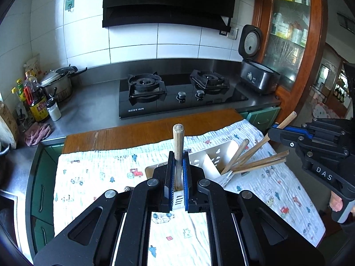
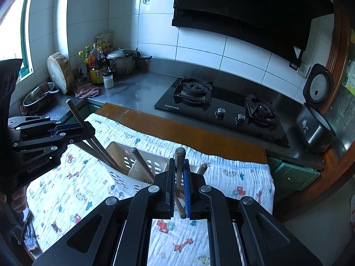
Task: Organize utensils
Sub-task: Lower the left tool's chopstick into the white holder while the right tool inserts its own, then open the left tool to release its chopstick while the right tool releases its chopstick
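Left wrist view: looks forward and down along its own fingers, close over the patterned cloth (image 1: 93,173), facing the stove (image 1: 177,93) squarely. Right wrist view: same downward pitch, angled left toward the stove (image 2: 221,108). Shared ground: cloth, stove, white caddy (image 1: 213,157) (image 2: 124,161). Each view catches the opposite gripper at its edge.

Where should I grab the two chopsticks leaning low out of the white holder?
Grip the chopsticks near their free upper ends, from above on the right gripper's side: they tilt that way past the holder rim, lower ends buried inside.
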Demonstrator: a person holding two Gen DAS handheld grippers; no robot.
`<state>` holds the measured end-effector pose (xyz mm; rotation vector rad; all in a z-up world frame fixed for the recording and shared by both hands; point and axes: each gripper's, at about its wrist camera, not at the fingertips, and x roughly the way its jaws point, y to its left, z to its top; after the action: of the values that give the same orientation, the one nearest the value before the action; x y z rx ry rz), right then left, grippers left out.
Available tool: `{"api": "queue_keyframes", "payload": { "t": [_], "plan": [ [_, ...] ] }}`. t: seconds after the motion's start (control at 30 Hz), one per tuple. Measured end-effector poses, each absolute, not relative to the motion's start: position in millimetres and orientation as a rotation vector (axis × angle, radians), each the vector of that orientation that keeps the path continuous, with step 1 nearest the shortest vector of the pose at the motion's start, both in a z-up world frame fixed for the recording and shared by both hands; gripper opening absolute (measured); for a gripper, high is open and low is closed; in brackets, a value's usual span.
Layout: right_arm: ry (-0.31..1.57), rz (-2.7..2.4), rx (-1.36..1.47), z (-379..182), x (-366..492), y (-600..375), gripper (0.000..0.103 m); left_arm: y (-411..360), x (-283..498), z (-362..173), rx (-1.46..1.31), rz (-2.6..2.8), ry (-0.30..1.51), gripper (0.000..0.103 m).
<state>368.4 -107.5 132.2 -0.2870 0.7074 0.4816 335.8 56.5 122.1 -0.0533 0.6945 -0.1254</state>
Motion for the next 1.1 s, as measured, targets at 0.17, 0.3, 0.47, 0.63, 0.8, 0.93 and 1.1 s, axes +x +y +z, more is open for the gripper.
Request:
{"api": "queue_keyframes", "payload": {
  "t": [0.17,0.3,0.47,0.63,0.8,0.93,1.1],
  "plan": [
    [0.71,0.481,-0.284,131,369,-108,0.007,56,336,121,-0.055,-0.122,0.7,0.006],
    [0.709,0.479,-0.282,131,370,-110,0.009,55,335,121,-0.051,-0.118,0.697,0.006],
    [0.698,0.478,-0.273,135,367,-113,0.012,54,332,125,-0.048,-0.119,0.684,0.009],
    [0.677,0.477,-0.264,141,359,-118,0.024,52,320,131,-0.044,-0.111,0.662,0.03],
    [0.644,0.474,-0.248,149,341,-125,0.043,53,297,141,-0.04,-0.09,0.626,0.046],
    [0.618,0.467,-0.236,153,323,-135,0.056,52,274,147,-0.037,-0.081,0.598,0.059],
    [0.594,0.452,-0.22,152,299,-147,0.069,47,241,150,-0.035,-0.063,0.555,0.076]
  ]
}}
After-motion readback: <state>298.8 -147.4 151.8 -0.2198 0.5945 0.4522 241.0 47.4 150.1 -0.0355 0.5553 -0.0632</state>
